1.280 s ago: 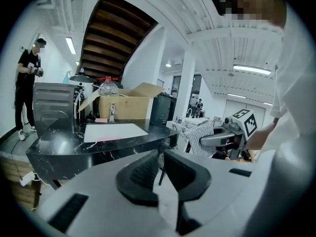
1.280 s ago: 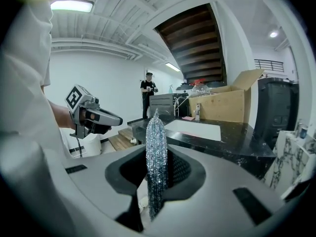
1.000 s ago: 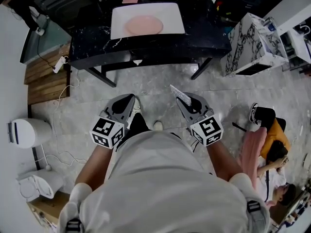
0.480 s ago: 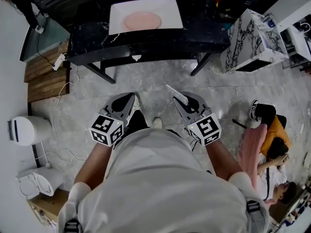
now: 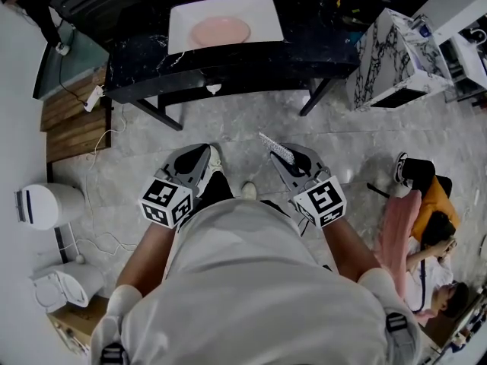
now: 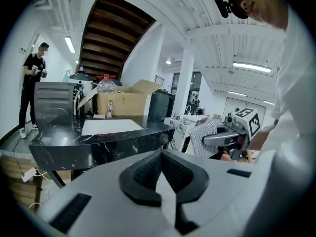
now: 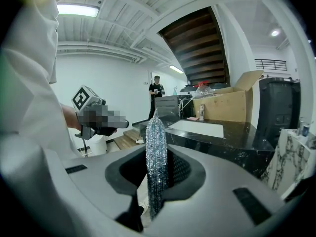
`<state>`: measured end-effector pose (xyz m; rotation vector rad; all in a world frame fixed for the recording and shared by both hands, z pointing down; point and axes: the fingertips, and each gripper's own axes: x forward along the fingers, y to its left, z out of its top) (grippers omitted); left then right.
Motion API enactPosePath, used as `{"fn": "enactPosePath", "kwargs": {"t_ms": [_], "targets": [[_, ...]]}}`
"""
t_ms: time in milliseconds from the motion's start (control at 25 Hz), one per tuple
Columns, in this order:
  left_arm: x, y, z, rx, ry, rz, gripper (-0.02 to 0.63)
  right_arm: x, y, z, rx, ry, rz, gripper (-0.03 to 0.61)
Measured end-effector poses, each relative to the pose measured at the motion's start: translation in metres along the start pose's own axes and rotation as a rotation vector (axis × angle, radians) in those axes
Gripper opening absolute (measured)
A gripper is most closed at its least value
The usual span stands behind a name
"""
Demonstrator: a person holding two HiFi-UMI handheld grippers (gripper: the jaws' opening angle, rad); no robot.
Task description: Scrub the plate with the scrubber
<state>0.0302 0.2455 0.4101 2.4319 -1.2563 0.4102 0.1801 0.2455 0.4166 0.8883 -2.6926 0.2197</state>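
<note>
The right gripper [image 5: 291, 160] is clamped on the glittery scrubber [image 5: 275, 147]. The left gripper [image 5: 196, 160] is closed and empty. Far ahead, the pink plate [image 5: 221, 30] lies in what looks like a white sink [image 5: 268, 12].

No lettering, label, brand or number can be read anywhere.

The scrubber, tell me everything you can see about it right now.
The scrubber is a thin, flat pad of silvery, glittering mesh. It is clamped edge-on between the pads of the right gripper, its end poking out past the jaw tips. Nothing else touches it. It is held over the floor, well short of the pink plate.
</note>
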Motion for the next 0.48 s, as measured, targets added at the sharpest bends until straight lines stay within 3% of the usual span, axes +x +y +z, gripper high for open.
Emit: {"fn": "enactPosePath", "kwargs": {"t_ms": [480], "targets": [[0.018,-0.008,0.002,0.023,0.023,-0.042,-0.003,-0.005,-0.009,-0.008,0.032,-0.007,-0.019,0.078]]}}
